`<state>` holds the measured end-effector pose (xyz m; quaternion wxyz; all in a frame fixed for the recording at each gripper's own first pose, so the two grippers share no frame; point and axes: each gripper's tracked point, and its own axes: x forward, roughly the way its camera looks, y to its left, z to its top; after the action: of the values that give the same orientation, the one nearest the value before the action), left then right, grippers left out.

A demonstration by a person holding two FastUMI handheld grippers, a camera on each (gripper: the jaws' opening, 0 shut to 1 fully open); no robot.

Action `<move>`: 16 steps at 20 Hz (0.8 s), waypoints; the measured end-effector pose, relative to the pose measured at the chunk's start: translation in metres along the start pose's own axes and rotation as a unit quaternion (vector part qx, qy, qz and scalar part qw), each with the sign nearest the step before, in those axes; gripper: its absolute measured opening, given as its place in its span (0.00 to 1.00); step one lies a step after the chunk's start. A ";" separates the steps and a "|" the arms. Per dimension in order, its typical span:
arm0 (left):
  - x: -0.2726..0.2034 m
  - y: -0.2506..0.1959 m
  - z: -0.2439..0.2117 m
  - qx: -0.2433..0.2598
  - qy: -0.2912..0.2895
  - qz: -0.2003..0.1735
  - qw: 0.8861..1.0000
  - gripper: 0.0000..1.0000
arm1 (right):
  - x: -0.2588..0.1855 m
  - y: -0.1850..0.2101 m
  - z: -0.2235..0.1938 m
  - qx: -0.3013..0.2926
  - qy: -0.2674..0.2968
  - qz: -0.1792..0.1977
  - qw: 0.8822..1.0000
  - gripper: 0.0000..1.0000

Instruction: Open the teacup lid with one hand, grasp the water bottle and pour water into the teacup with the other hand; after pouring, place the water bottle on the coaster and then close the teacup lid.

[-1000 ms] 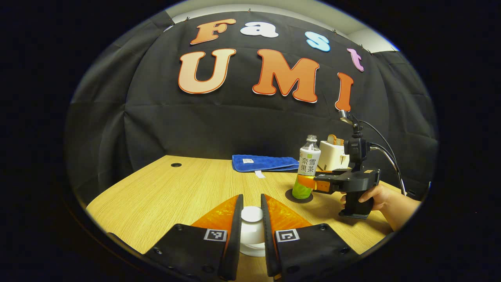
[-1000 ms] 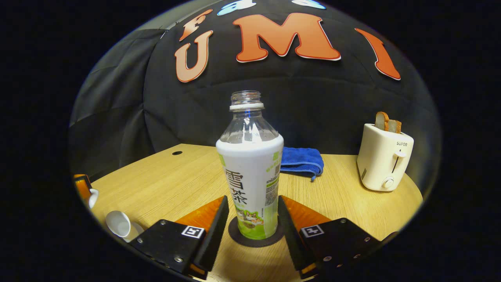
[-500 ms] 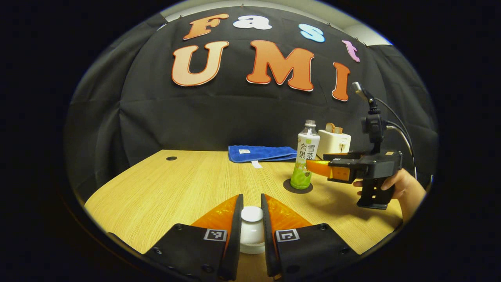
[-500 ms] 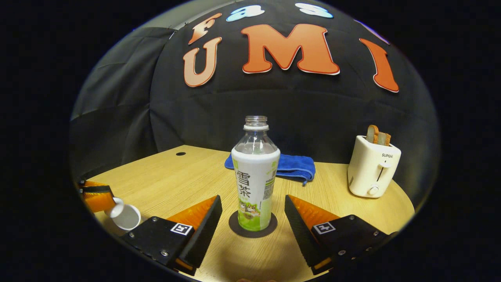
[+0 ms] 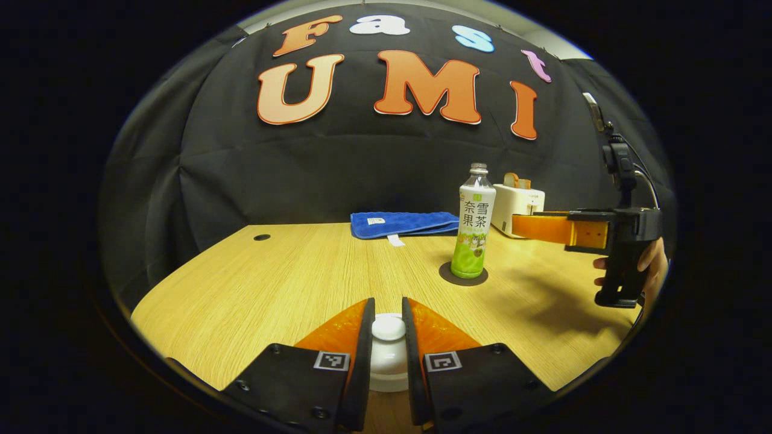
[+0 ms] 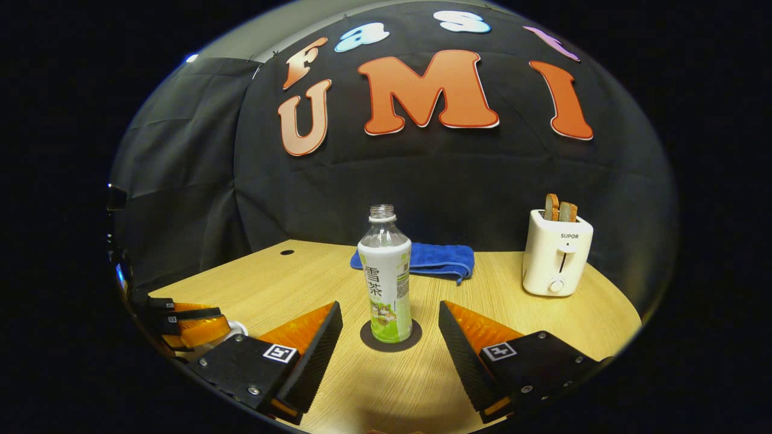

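I'm working in a recording booth dressed up as a home corner, not a real kitchen: black cloth hangs as the wall right behind a pale wooden desk with a cable hole. A white toaster holding bread slices and a folded blue towel sit on it like props.

A light wooden bench with a round cable hole near its far left corner stands before a black cloth wall. A folded blue towel lies at the back edge. A white toaster holding bread slices stands back right. A pale ceiling strip shows above the cloth.
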<state>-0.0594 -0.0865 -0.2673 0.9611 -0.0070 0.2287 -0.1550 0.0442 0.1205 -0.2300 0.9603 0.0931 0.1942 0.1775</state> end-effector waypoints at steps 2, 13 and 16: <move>0.003 -0.001 -0.003 -0.002 0.004 -0.002 1.000 0.31 | -0.003 -0.001 0.002 -0.007 -0.003 -0.002 1.000 0.96; -0.004 0.000 0.014 0.012 -0.015 0.021 1.000 0.74 | -0.019 0.003 0.006 -0.015 -0.018 0.005 1.000 0.96; -0.009 0.010 0.042 0.008 -0.047 0.040 0.998 0.94 | -0.030 0.002 0.017 -0.016 -0.032 0.000 0.999 0.96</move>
<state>-0.0459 -0.0769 -0.2263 0.9761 0.0026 0.1823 -0.1182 0.0249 0.1098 -0.2039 0.9674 0.0837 0.1602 0.1776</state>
